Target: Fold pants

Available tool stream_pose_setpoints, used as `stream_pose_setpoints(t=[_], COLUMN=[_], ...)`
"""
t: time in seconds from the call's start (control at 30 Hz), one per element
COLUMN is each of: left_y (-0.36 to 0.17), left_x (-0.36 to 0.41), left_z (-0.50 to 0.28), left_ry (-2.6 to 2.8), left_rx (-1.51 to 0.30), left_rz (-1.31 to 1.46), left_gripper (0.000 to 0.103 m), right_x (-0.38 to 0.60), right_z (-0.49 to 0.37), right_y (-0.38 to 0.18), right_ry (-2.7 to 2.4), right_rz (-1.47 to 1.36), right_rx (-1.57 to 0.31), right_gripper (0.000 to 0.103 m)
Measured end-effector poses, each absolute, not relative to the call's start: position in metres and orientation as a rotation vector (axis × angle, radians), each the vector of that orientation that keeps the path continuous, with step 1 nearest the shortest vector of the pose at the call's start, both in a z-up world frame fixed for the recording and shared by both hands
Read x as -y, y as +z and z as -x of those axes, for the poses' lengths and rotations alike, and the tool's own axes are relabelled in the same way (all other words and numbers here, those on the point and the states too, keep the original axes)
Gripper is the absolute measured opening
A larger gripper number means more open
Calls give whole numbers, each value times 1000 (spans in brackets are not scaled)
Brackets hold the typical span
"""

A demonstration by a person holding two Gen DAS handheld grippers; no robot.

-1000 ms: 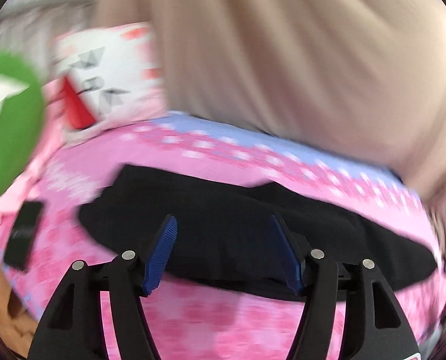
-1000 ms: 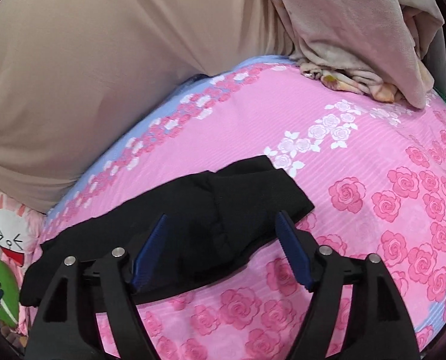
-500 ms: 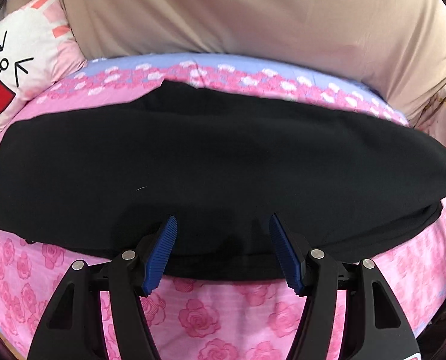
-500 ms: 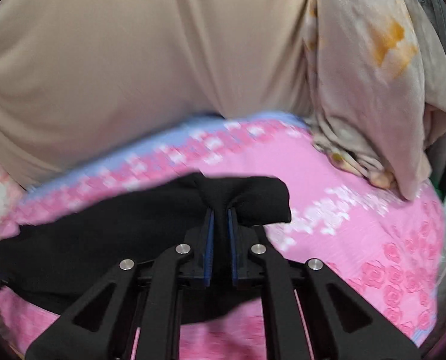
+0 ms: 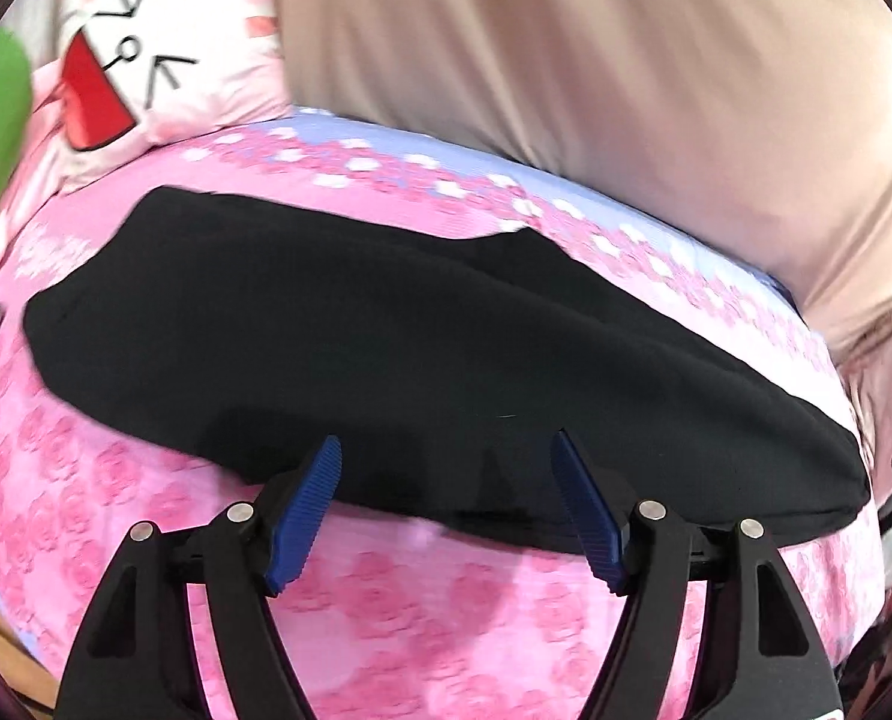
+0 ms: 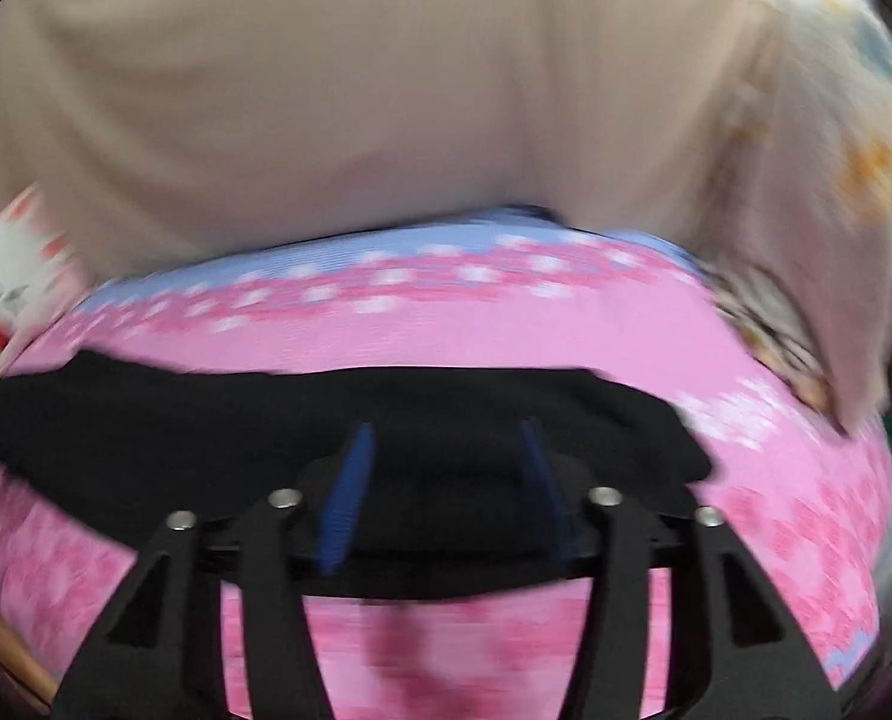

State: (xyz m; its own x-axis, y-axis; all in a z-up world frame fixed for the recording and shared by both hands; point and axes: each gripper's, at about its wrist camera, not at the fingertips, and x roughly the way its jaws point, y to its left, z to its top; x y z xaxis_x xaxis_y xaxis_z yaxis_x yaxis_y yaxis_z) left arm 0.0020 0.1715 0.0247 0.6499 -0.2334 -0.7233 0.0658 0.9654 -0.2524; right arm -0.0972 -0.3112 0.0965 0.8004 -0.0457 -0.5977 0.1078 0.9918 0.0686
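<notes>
The black pants (image 5: pixel 422 336) lie folded across the pink bedspread (image 5: pixel 446 612), mid-frame. The left gripper (image 5: pixel 446 480) hovers at their near edge, jaws wide, just opening further, pinching nothing. The right gripper (image 6: pixel 446 456), jaws apart after opening, sits above the pants' near edge, nothing gripped. No legible writing.

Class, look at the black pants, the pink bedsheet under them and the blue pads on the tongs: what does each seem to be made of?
The pants look like soft matte knit fabric: no shine, and they lie limp. The bedsheet looks like thin printed woven cloth, perhaps cotton, with roses and faint ribbing. The pads look like ribbed rubber or plastic, grooved and dull; which one is unclear.
</notes>
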Motion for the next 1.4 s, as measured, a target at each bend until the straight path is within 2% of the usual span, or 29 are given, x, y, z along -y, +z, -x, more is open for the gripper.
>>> stream_pose_setpoints(t=[0.33,0.4,0.43,0.47,0.53,0.6,0.63,0.67,0.7,0.73,0.87,0.97,1.0,1.07,1.13,1.2,1.23,1.27,1.3,1.4], left_y=[7,-4,-6,-6,-7,-10,-10,-10,-11,-11,-9,0,4,12,20,25,26,26,24,10], left_x=[-153,-152,-152,-152,-155,-160,-164,-167,-171,-174,-185,-202,-211,-239,-273,-296,-310,-320,-328,-343], left_z=[-14,-26,-27,-26,-21,-18,-16,-15,-14,-12,-11,2,8,22,34,35,33,28,22,-11], left_ry=[-265,-275,-270,-272,-293,-326,-344,-356,-367,-374,-408,-376,-355,-296,-237,-200,-180,-165,-151,-144], left_rx=[-831,-878,-886,-887,-890,-892,-891,-890,-888,-884,-860,-796,-772,-725,-701,-697,-697,-705,-719,-797], left_rz=[133,95,64,31,-33,-38,-28,-17,0,14,88,140,154,205,276,330,375,408,439,504], left_gripper=[70,64,54,48,41,41,41,41,41,41,41,43,48,61,63,72,79,85,85,87], right_x=[93,62,52,40,27,15,10,5,-4,-8,0,0,-1,-4,-6,-9,-10,-11,-12,-7], right_z=[-63,-91,-102,-116,-133,-152,-161,-166,-173,-175,-205,-209,-197,-170,-141,-109,-89,-70,-57,-21], right_y=[91,85,81,77,71,62,56,50,43,41,41,39,50,68,81,87,87,84,79,59], right_ry=[362,383,381,371,327,317,340,365,390,382,296,285,275,269,326,384,409,437,458,488], right_rz=[71,100,118,148,192,217,215,215,234,243,164,160,169,198,174,159,157,155,156,154], right_rx=[-704,-729,-731,-737,-736,-756,-784,-808,-841,-845,-833,-853,-811,-730,-697,-675,-670,-673,-677,-736], right_gripper=[50,40,37,36,36,46,46,40,9,6,6,9,12,13,15,31,37,49,56,57])
